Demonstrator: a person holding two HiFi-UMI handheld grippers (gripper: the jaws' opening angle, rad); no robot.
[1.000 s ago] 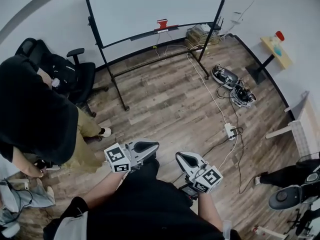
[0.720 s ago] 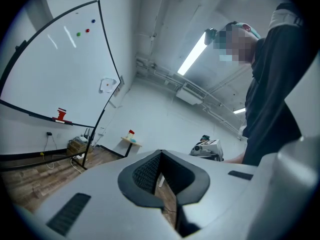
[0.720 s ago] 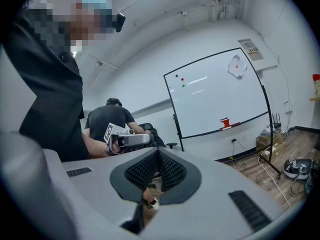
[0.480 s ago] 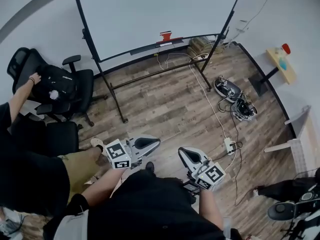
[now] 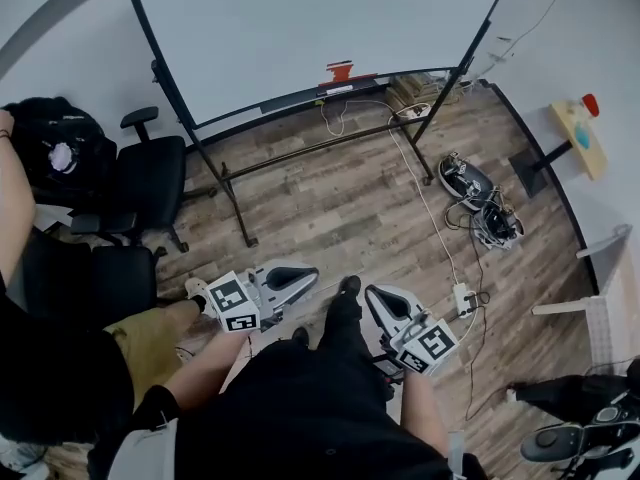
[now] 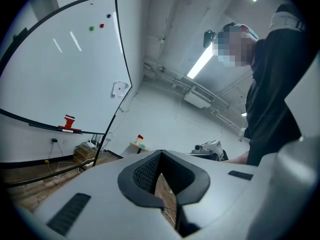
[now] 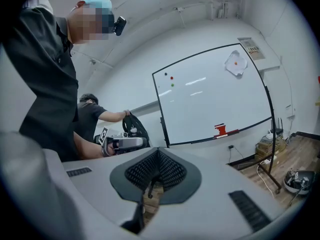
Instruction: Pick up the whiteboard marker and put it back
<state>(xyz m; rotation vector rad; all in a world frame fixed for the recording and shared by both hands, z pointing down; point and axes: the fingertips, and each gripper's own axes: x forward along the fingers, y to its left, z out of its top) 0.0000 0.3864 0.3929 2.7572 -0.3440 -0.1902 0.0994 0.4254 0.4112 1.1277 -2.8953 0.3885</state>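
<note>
DESK: What's in the frame, left to right?

PHOTOGRAPHER: A bystander's arm (image 5: 12,208) at the left edge, then a black backpack (image 5: 60,148) and an office chair (image 5: 150,173). Next comes the whiteboard (image 5: 300,28) on its black frame, with a red item (image 5: 340,70) sitting on its tray (image 5: 260,104). In the foreground the operator holds the left claw (image 5: 292,276) and the right claw (image 5: 383,303) at waist height over the wooden floor (image 5: 330,198), both well apart from the board.

DESK: And the claws?

PHOTOGRAPHER: Both are closed, tips together, with nothing between them. Each claw's own camera shows only floor through the slit below the tips.

DESK: The marker?

PHOTOGRAPHER: Too small to single out. My guess is that it lies on the tray near the red item, where a pale sliver shows. It is in neither claw.

DESK: So the step in hand?

PHOTOGRAPHER: The approach, by my reading. Done well, that means walking straight to the tray, stepping clear of the white cable (image 5: 425,193) and the power strip (image 5: 463,298) on the right. One claw should be spread before the reach, then closed across the middle of the marker's barrel so it lifts level rather than rolling along the tray
</note>
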